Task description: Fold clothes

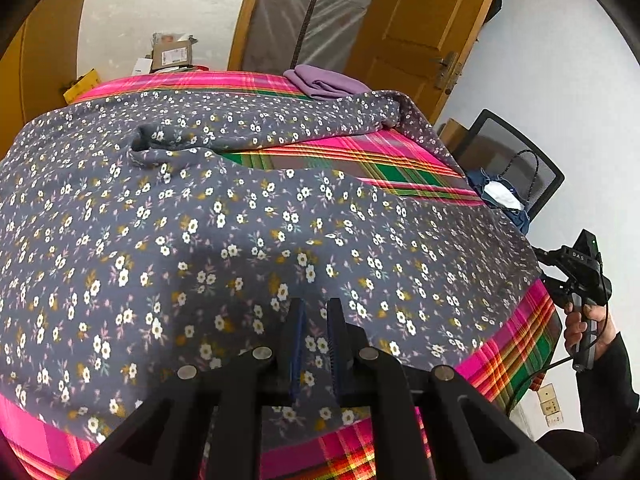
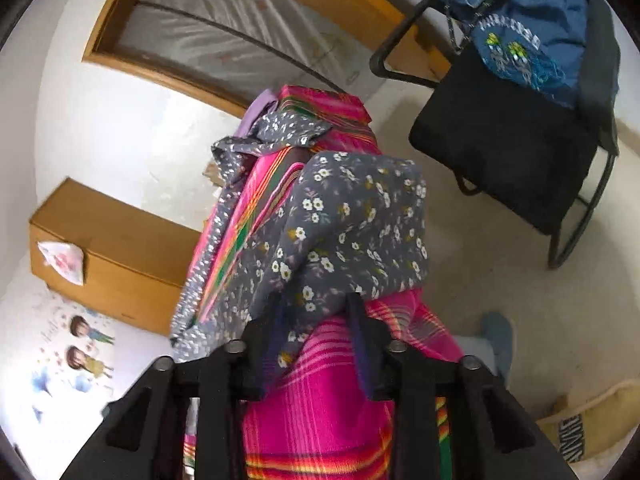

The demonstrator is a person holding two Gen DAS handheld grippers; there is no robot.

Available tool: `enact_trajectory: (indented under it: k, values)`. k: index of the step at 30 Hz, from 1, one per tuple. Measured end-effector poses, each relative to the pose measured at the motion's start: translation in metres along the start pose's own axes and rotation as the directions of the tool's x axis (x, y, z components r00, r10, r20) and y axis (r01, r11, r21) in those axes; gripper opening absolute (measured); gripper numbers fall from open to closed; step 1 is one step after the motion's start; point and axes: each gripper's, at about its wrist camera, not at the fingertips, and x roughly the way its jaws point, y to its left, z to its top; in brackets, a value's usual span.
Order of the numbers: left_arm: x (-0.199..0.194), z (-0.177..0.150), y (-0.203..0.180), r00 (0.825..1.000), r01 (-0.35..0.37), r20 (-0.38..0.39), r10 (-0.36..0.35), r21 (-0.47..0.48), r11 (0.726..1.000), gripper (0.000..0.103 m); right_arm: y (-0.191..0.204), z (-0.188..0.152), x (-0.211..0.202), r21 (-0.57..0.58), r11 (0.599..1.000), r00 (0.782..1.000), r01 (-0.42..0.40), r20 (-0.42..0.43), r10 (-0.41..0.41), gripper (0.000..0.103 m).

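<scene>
Left wrist view shows us the floral garment (image 1: 240,220) spread over the plaid-covered counter (image 1: 516,344), thin, limp and light, so we judge it will sag and slide unless taken by a hem or corner. Our left gripper (image 1: 316,336) hovers over its near part, fingers (image 1: 294,340) narrowly parted with nothing visibly pinched. In the right wrist view, our right gripper (image 2: 316,332) stands half-open around the draped corner, not yet clamped.

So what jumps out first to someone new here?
The grey floral garment spread across the pink plaid cover, one corner hanging over the edge by the right tool. Then the purple cloth at the far side, and a black chair holding blue fabric.
</scene>
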Motion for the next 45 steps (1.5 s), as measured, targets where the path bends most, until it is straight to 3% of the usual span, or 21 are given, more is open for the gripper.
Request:
enact_trajectory:
  k: [2,4,7,15,18,22,24,28,32,35,37,41,45]
  values:
    - [0.0,0.0,0.0,1.0,-0.005,0.0,0.005,-0.004,1.0,0.01,0.005,0.001,-0.001,-0.025,0.999,0.999,0.027,0.021,-0.026,0.02]
    - [-0.001,-0.001,0.0,1.0,-0.009,0.0,0.009,-0.004,1.0,0.01,0.009,0.002,-0.006,-0.036,0.999,0.998,0.033,0.057,-0.031,0.008]
    - [0.0,-0.001,-0.002,1.0,-0.01,-0.004,0.01,-0.004,1.0,0.01,0.013,0.003,-0.012,-0.048,0.998,0.995,0.039,0.099,-0.034,0.006]
    - [0.001,0.0,-0.002,1.0,-0.018,-0.009,0.018,-0.003,1.0,0.01,0.032,-0.003,-0.055,-0.092,0.986,0.961,0.141,0.251,-0.114,0.005]
    - [0.001,0.0,-0.001,1.0,-0.017,-0.011,0.017,-0.005,1.0,0.01,0.02,-0.007,-0.06,-0.035,0.983,0.959,0.182,0.228,-0.17,0.008]
    - [-0.001,0.001,-0.001,1.0,-0.015,-0.007,0.015,-0.002,1.0,0.01,-0.005,-0.012,-0.067,0.073,0.965,0.94,0.252,0.219,-0.262,0.009]
    - [-0.001,0.002,0.0,1.0,-0.012,-0.005,0.012,-0.002,1.0,0.01,-0.006,-0.014,-0.069,0.078,0.963,0.939,0.258,0.214,-0.269,0.01]
    - [0.0,0.004,-0.005,1.0,0.006,-0.015,-0.006,0.011,1.0,0.01,0.028,-0.017,-0.062,-0.093,0.965,0.949,0.244,0.23,-0.218,0.01]
    - [0.002,0.002,-0.021,0.998,0.048,-0.031,-0.046,0.072,0.996,0.01,0.075,-0.029,-0.031,-0.299,0.933,0.974,0.2,0.162,-0.157,0.011]
    - [0.0,-0.001,-0.028,0.997,0.073,-0.037,-0.069,0.115,0.991,0.01,0.106,-0.043,-0.003,-0.442,0.881,0.985,0.171,0.095,-0.144,0.011]
    - [0.0,-0.005,-0.028,0.996,0.079,-0.053,-0.072,0.137,0.987,0.01,0.124,-0.055,0.015,-0.531,0.837,0.99,0.134,0.034,-0.136,0.017]
    - [-0.004,-0.016,-0.019,0.995,0.085,-0.065,-0.076,0.143,0.986,0.01,0.145,-0.075,0.037,-0.635,0.767,0.99,0.09,-0.029,-0.14,0.02]
    - [-0.018,-0.024,-0.011,0.995,0.084,-0.067,-0.075,0.141,0.986,0.01,0.159,-0.085,0.055,-0.676,0.733,0.986,0.072,-0.062,-0.154,0.021]
